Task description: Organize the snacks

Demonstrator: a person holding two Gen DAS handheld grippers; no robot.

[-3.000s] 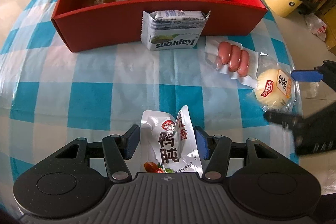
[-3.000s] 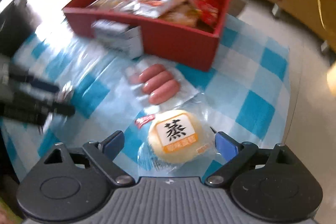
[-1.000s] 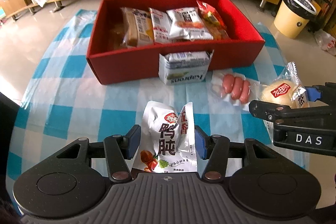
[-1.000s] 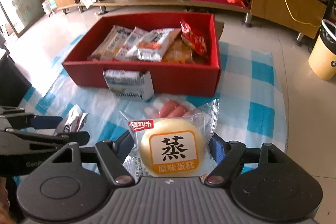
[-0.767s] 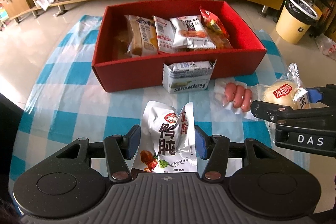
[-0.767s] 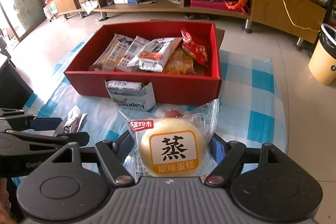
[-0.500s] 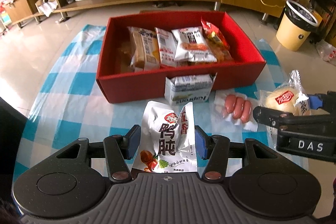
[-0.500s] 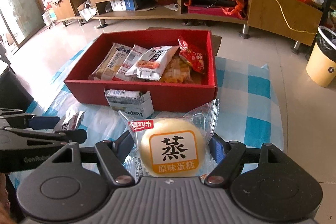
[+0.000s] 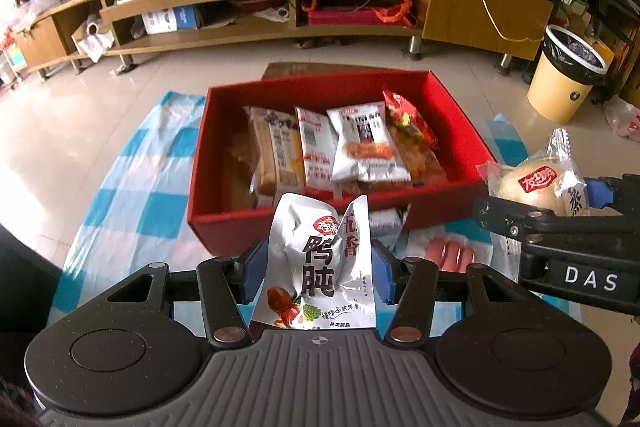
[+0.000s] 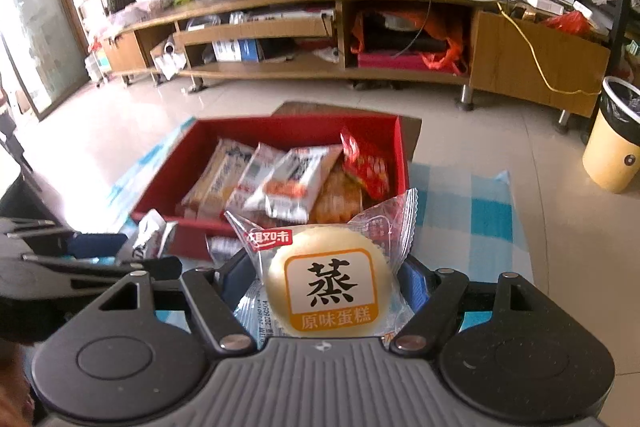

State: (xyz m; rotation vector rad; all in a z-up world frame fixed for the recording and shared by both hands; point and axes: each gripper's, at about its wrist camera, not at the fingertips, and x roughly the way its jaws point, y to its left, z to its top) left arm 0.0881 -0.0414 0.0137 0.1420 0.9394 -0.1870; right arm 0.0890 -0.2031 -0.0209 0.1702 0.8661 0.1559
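- Both tools have risen; red box (image 9: 224,163) now sits lower in frame
- Left tool (image 9: 316,269) pinches silver pouch (image 9: 320,263)
- Right tool (image 10: 330,287) pinches wrapped cake (image 10: 330,291)

My left gripper (image 9: 316,269) points steeply downward, blue pads (image 9: 253,269) clamped on either side of a silver snack pouch (image 9: 320,263). My right gripper (image 10: 328,287) tilts down likewise, jaws wider, pinching a wrapped round cake (image 10: 330,291). The two sit side by side, each visible at the edge of the other's view.
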